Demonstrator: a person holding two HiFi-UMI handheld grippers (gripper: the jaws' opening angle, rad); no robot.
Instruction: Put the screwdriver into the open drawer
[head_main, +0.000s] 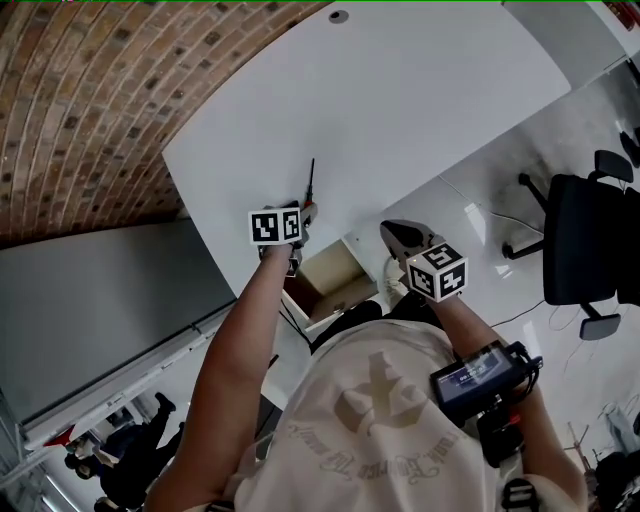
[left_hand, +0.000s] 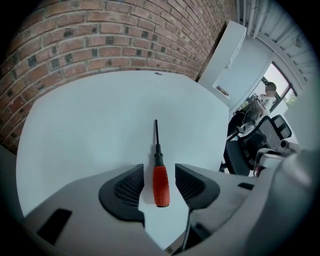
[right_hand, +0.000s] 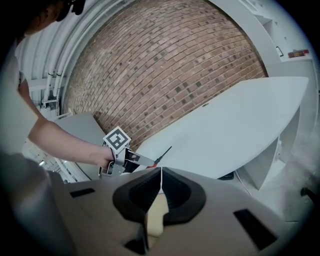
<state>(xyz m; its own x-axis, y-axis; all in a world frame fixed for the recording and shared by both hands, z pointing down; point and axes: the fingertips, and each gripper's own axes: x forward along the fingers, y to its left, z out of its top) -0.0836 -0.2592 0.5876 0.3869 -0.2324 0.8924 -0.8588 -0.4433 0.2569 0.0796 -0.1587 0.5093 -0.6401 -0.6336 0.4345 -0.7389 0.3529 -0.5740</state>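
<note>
Currently: red-handled, black-shafted screwdriver (left_hand: 160, 180) flat on white tabletop (left_hand: 90, 125), between spread jaws of left gripper (left_hand: 159, 175), untouched; right gripper (right_hand: 161, 175) clenched, empty; red brick wall (left_hand: 100, 40) beyond.

Nothing in this room can properly be read. The shirt (head_main: 375, 420) has a pale emblem with a curved line of lettering under it, too faint to spell out. The small screen (head_main: 468, 376) at the person's waist shows lines too tiny to make out. A sticker (left_hand: 221, 90) on the white cabinet (left_hand: 229, 52) is only a smudge of print. The cube (head_main: 275, 225) on the left gripper (head_main: 305, 212) and the other cube (head_main: 437, 272) on the right gripper (head_main: 390, 232) bear black-and-white square patterns, not letters.
</note>
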